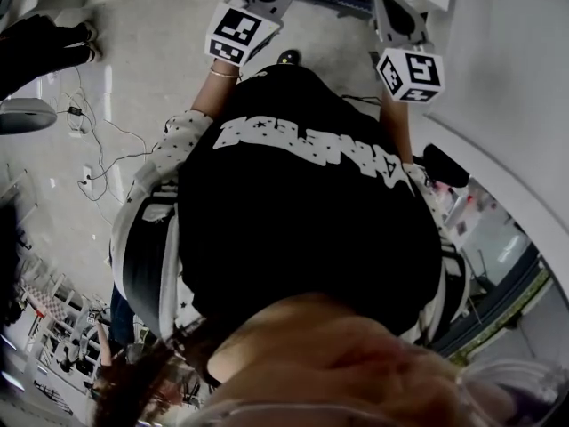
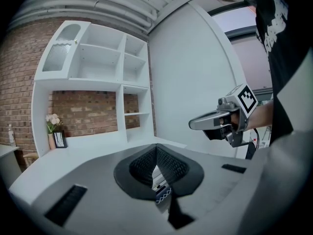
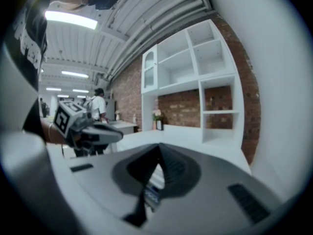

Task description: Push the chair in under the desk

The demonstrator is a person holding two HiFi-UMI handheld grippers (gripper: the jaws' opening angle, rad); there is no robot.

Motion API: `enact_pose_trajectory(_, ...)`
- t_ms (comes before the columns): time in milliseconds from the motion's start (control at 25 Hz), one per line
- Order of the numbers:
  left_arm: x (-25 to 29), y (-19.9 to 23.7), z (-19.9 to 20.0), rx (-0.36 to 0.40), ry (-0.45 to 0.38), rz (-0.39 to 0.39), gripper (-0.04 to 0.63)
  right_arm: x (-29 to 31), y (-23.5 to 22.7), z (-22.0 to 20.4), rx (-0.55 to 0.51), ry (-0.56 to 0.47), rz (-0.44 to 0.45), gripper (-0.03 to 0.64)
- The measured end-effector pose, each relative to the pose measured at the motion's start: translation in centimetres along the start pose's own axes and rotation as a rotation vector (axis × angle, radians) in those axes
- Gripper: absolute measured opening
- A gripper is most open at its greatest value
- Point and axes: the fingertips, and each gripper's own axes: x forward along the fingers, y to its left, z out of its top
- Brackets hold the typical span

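Grey floor (image 1: 151,78) strewn with thin cables (image 1: 98,149) lies beneath me in the head view. Most of that view is taken up by the black T-shirt (image 1: 302,212) with its white lettering.

Closest to my cameras, the left gripper (image 2: 156,155) has its dark ribbed pads pressed together in a ridge, with nothing between them. The right gripper (image 3: 159,153) is the same, closed and empty. From above, both are held out ahead of the body, apart from each other, with their marker cubes facing up. Each one shows in the other's view, hanging in the air beside it.

Just past the jaw tips is the desk (image 2: 83,148). It has a plain white top, smooth and flat, and it runs away from me towards the wall. A small vase of pale flowers (image 2: 52,121) and a dark little frame (image 2: 59,140) stand on its far left part. A white shelf unit (image 2: 98,62) rises from the back of the desk, with open compartments and one glazed door at the upper left. A broad white panel (image 2: 195,72) stands on its right.

Behind the shelves is a red brick wall (image 2: 19,82). In the right gripper view, a person in a white top (image 3: 99,106) stands far back under the ceiling lights.

I cannot make out the chair in any view.
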Motion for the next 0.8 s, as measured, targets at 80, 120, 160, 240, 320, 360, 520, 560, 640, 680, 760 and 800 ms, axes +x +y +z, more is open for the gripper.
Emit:
enact_pose_trajectory(80, -0.14, -0.15, 0.05, 0.004, 0.002, 0.000, 0.035, -0.07, -0.02, -0.08, 0.003, -0.001, -0.002, 0.029)
enact_pose_trajectory(120, -0.16, -0.29, 0.06, 0.005, 0.004, -0.001, 0.035, -0.15, -0.05, -0.15, 0.005, 0.000, -0.002, 0.029)
enact_pose_trajectory(160, -0.21, -0.38, 0.01, 0.006, 0.006, -0.001, 0.035, -0.21, -0.02, -0.21, 0.007, 0.001, -0.002, 0.029)
enact_pose_trajectory(240, -0.43, -0.29, -0.19, 0.003, 0.008, 0.001, 0.035, -0.20, 0.17, -0.29, 0.009, 0.002, -0.001, 0.029)
enact_pose_trajectory(320, -0.52, -0.09, -0.29, 0.000, 0.006, 0.003, 0.035, -0.07, 0.26, -0.28, 0.009, 0.001, -0.001, 0.029)
enact_pose_trajectory(360, -0.49, -0.07, -0.26, 0.000, 0.004, 0.003, 0.035, -0.04, 0.23, -0.25, 0.009, 0.000, -0.001, 0.029)
enact_pose_trajectory(520, -0.47, -0.20, -0.12, 0.002, 0.001, 0.006, 0.035, -0.13, 0.19, -0.19, 0.007, -0.001, 0.001, 0.029)
enact_pose_trajectory(560, -0.55, -0.11, -0.14, 0.001, 0.001, 0.006, 0.035, -0.07, 0.28, -0.14, 0.006, -0.002, 0.002, 0.029)
enact_pose_trajectory(640, -0.72, 0.15, -0.15, 0.001, 0.000, 0.008, 0.035, 0.14, 0.46, -0.03, 0.004, -0.003, 0.002, 0.029)
enact_pose_trajectory(680, -0.77, 0.24, -0.16, 0.001, 0.000, 0.008, 0.035, 0.24, 0.51, 0.01, 0.004, -0.004, 0.002, 0.029)
enact_pose_trajectory(760, -0.76, 0.31, -0.16, 0.002, 0.000, 0.009, 0.035, 0.33, 0.52, 0.06, 0.003, -0.004, 0.003, 0.029)
enact_pose_trajectory(800, -0.72, 0.31, -0.17, 0.002, 0.000, 0.009, 0.035, 0.35, 0.49, 0.08, 0.003, -0.004, 0.003, 0.029)
